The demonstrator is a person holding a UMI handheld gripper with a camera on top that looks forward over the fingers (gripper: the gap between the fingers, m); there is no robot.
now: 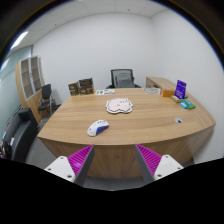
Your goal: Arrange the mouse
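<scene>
1. We hold the gripper (113, 160) at the bottom of the frame, its fingers spread wide with nothing between them.
2. The mouse (98, 127) lies just left of centre near the table's front edge, ahead of the fingers and well apart from them.
3. We judge the risk to be a fingertip nudging the mouse toward that edge on approach.
4. The mouse's rounded shell could also slip if we pinch it off-centre.
5. The wooden table (140, 124) carries a pale mat (120, 105) at mid-frame and a purple box (181, 89) at the right.
6. An office chair (121, 78) stands beyond, against white walls.
</scene>
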